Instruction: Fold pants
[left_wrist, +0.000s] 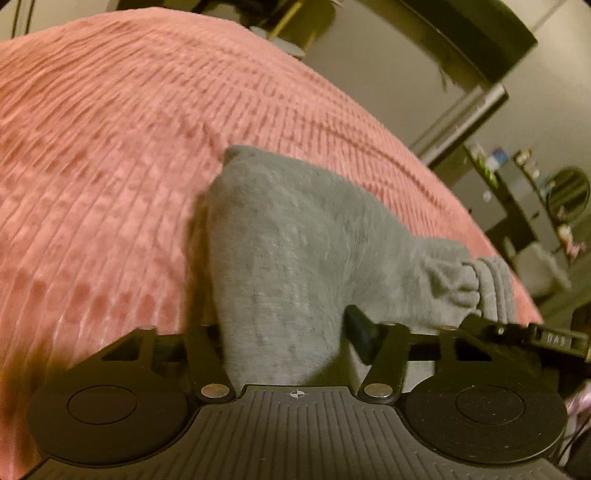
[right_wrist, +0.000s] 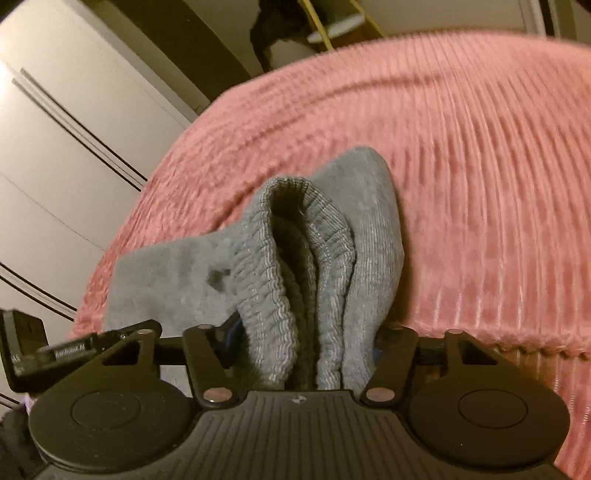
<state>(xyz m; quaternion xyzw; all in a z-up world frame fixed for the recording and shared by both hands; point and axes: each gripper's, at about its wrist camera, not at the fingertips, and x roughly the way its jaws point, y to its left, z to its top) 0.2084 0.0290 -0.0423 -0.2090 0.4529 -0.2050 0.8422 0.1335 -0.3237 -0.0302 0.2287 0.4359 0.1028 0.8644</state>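
Pink ribbed bedspread (left_wrist: 110, 184) covers the bed and fills most of the left wrist view, with a pale wall, a dark frame and a cluttered shelf (left_wrist: 517, 177) beyond its far edge at the right. On the spread lie the grey pants (left_wrist: 295, 240), bunched into a soft mound that runs from mid-picture down into the left claw (left_wrist: 291, 339). Grey cloth fills the gap between the two fingers, and the dark right fingertip (left_wrist: 360, 328) presses against the fabric; the left one is hidden behind the cloth. The jaws stand about half closed and pinch a thick fold of the pants. To the right the ribbed waistband (left_wrist: 487, 288) gathers up, and part of the other claw's black frame reaches toward it at the picture's right edge.

From the right wrist, the same pink bedspread (right_wrist: 461, 166) curves across the upper right, with white panelled doors (right_wrist: 55, 129) behind it at the left. The pants (right_wrist: 166, 273) lie on the spread near its edge, and the elastic waistband (right_wrist: 269, 258), folded over on itself in several layers, stands up and feeds straight down into the right claw (right_wrist: 306, 343). That claw is partly closed, its jaws squeezing the thick bundle of waistband between them; the fingertips themselves are mostly buried in the cloth.
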